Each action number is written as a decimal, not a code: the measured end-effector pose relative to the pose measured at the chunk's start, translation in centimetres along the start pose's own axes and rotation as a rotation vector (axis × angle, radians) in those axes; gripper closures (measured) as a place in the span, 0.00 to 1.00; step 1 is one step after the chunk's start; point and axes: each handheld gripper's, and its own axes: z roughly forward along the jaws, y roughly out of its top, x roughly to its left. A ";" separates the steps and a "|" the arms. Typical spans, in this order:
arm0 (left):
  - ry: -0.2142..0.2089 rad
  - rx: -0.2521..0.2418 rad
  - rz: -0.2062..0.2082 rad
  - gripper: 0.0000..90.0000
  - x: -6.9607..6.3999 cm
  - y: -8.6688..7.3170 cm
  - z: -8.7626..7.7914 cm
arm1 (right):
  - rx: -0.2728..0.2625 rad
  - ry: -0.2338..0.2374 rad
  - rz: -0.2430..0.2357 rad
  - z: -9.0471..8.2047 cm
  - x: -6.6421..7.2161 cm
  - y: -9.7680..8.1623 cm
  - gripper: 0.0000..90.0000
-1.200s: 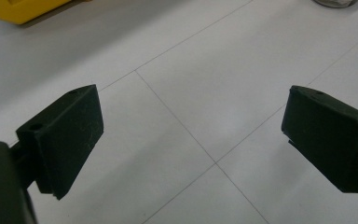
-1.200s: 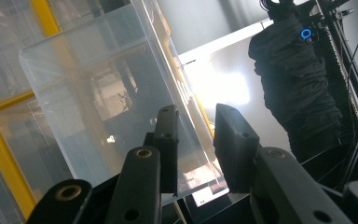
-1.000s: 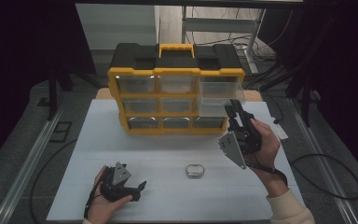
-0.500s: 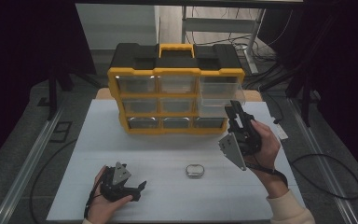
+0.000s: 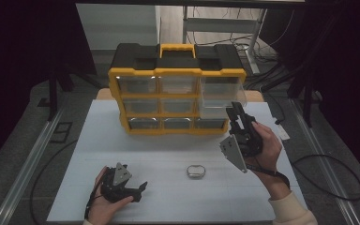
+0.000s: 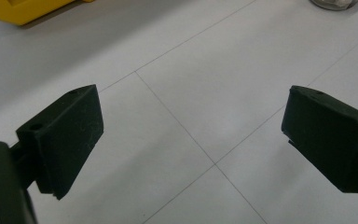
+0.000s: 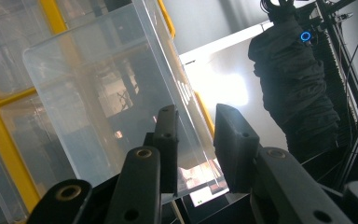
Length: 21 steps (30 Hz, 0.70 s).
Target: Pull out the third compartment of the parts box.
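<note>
L gripper (image 5: 138,190) rests low on the bench (image 5: 168,154), jaws wide, nothing in them. Small metal tin (image 5: 196,171) lies mid-bench. R gripper (image 5: 234,112) has narrow jaws straddling the front wall of the clear drawer (image 5: 222,93), pulled partway out of the yellow organizer (image 5: 176,72), top-right slot. Can't tell if pads press. Drawer's prob light, thin, slick plastic; grip the front lip, gently.

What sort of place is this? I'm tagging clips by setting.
Probably a lab or workshop test bench: a white table on a metal frame, a yellow drawer organizer, loose cables on the floor.
</note>
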 end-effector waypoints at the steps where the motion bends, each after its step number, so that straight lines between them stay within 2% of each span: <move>1: 0.000 0.000 0.000 0.07 0.0 0.0 0.0 | 0.000 -0.001 0.000 0.0 0.0 0.0 0.79; 11: 0.001 0.002 0.002 0.07 0.0 0.0 0.0 | -0.003 -0.005 -0.003 0.0 0.1 -0.1 0.77; 17: 0.004 -0.003 0.000 0.07 0.1 0.0 0.0 | -0.032 -0.002 0.018 -0.1 0.0 0.2 0.60; 21: 0.004 -0.003 0.000 0.07 0.1 0.0 0.0 | -0.052 0.043 0.033 -0.5 0.1 0.7 0.45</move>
